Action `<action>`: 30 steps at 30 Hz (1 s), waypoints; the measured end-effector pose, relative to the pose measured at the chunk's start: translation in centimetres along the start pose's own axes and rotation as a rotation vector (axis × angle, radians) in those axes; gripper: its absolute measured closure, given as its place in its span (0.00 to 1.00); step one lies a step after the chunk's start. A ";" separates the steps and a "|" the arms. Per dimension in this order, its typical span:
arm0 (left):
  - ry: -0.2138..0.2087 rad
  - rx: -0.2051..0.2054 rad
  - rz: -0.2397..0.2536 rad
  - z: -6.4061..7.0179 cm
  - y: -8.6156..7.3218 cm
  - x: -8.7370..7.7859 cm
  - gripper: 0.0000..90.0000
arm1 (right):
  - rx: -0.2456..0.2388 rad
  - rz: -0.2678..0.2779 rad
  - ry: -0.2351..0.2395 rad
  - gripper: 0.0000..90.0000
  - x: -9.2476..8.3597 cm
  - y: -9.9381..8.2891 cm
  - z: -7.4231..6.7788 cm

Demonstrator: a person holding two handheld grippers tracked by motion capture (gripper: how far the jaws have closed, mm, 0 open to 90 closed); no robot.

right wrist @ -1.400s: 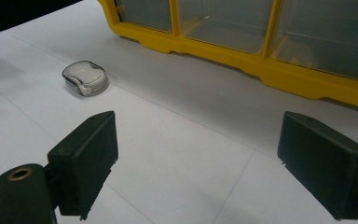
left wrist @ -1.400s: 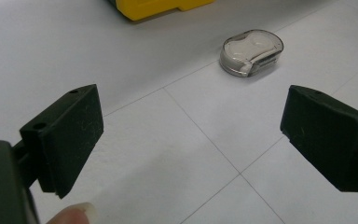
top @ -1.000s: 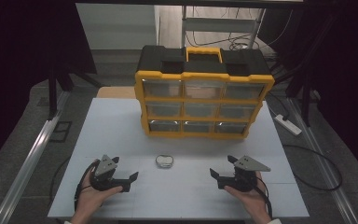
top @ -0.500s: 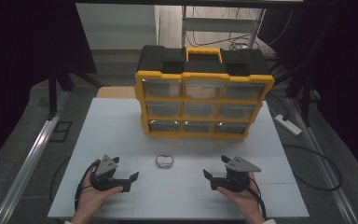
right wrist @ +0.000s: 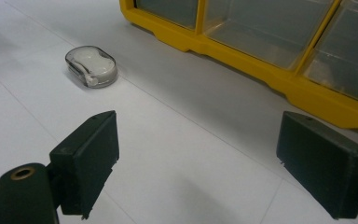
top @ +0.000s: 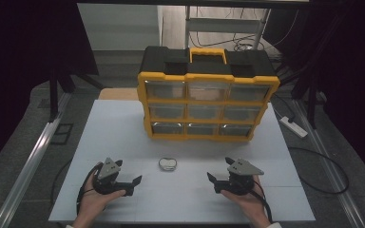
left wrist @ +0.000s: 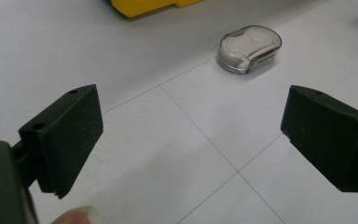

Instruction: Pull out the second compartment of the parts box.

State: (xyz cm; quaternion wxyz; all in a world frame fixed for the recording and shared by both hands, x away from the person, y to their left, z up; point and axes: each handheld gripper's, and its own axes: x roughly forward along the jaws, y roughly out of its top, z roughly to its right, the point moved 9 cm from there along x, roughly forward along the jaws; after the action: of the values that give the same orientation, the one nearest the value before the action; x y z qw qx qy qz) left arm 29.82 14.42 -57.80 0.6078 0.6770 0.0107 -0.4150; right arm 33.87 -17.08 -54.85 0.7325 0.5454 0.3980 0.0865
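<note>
Nothing had yet been picked up, so the work was judged barely begun. The left gripper [top: 132,183] was held with jaws wide apart and empty, near the table's [top: 123,128] front edge. The small clear case [top: 168,164] lay between, untouched. The right gripper [top: 213,180] was likewise spread wide and empty.

high view: above, facing forward-down | gripper views: low, close; share small clear case [left wrist: 249,49]

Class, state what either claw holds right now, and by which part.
Nothing: the left claw and right claw are open and empty; the small clear plastic case lies untouched.
</note>
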 end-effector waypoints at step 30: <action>-0.012 -0.002 0.003 0.0 0.0 0.0 0.07 | -0.268 -0.001 -0.093 0.14 -0.3 1.1 0.0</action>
State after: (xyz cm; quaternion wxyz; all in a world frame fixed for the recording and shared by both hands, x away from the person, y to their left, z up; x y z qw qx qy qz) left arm 29.81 14.39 -57.82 0.6092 0.6739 0.0065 -0.4179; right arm 34.03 -16.81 -53.73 0.8166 0.4458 0.3488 0.1131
